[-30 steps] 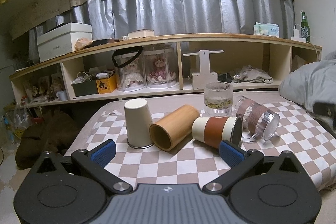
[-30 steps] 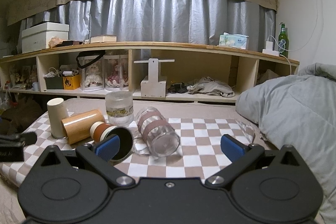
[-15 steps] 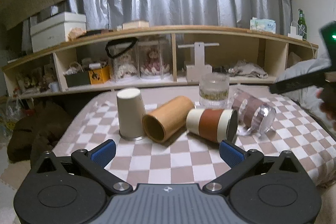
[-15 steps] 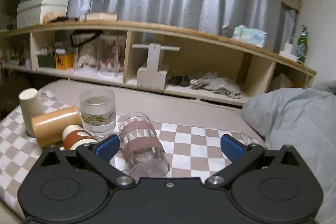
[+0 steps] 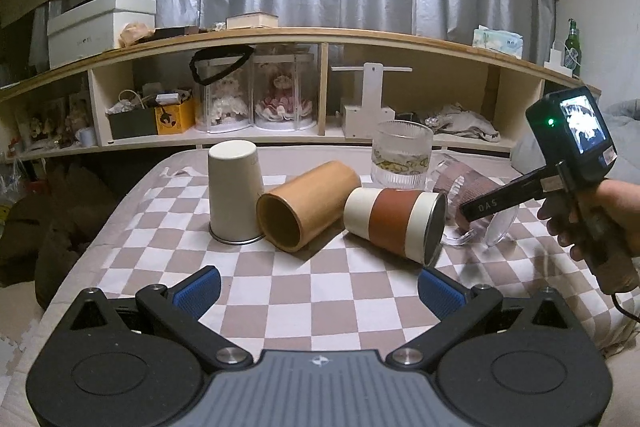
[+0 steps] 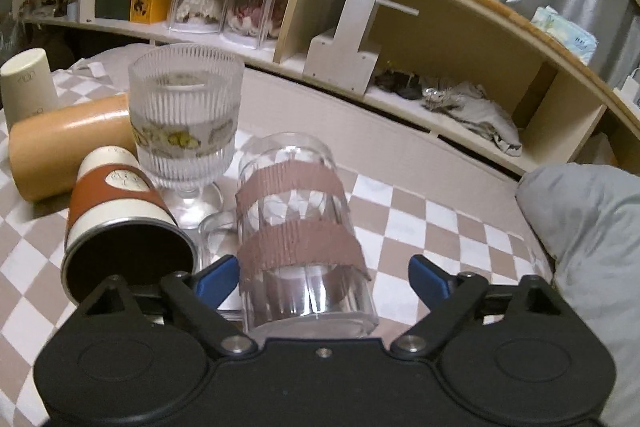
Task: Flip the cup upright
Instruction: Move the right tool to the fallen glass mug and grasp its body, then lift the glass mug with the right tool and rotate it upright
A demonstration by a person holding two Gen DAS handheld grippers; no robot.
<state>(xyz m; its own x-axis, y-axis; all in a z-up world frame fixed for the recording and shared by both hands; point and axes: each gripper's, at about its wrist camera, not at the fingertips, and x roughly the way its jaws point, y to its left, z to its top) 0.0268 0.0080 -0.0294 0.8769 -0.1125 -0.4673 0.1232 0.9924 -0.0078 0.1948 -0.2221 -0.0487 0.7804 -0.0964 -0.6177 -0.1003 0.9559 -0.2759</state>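
Partly, right gripper [image 6: 323, 277] hides clear mug's [image 6: 298, 223] rim.

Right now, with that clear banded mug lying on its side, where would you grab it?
Across its round body, near the open end. The clear mug lies mouth toward the right gripper, whose open jaws already straddle it. Its handle sticks out left near the rust-banded cup, so coming straight along its length looks easiest.
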